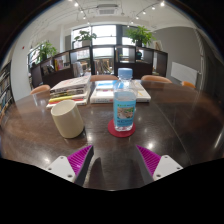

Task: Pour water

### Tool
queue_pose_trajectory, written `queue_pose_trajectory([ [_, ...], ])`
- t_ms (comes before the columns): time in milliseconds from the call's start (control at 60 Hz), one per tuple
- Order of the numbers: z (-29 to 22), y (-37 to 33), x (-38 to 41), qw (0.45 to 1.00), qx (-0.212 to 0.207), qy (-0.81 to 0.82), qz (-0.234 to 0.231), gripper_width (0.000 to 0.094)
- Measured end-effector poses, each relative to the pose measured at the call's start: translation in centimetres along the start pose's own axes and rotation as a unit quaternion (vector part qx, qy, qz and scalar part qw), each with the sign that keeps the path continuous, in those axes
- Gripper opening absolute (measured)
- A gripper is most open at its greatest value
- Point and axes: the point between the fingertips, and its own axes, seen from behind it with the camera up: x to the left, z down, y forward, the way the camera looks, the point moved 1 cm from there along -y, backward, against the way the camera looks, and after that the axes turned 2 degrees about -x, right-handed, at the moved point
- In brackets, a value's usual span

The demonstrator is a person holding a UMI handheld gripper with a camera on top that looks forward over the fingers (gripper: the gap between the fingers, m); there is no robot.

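Nearest to us, the hand-held gripper (114,160) is released: its magenta pads (81,156) stand spread apart with nothing between them. Just ahead of the fingers, we see a water bottle (124,102) upright on a red coaster (122,129) on the dark wooden surface (170,125). A beige cup (67,119) stands beside it, apart. Books (110,92) lie beyond both.

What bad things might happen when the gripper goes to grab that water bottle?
1. The water bottle is tall and slim on a small red coaster; a nudge from the open gripper, which is short of it, might tip it over.
2. Its cap looks on, so tilting it now would likely pour nothing.
3. The beige cup sits beside the bottle and near the books, so a missed pour could wet them.
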Motion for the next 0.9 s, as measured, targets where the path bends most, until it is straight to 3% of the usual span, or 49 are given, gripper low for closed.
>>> queue_pose_trajectory([
  [150,-0.3,-5.9,5.1,1.000,0.007,-0.017,-0.020,0.0861],
  [383,-6.0,-13.1,12.3,0.998,-0.029,-0.020,-0.050,0.0862],
  [567,-10.0,-16.9,13.9,0.997,-0.061,-0.030,-0.047,0.0858],
  [900,-11.9,-20.0,13.5,0.996,-0.085,-0.023,-0.021,0.0862],
])
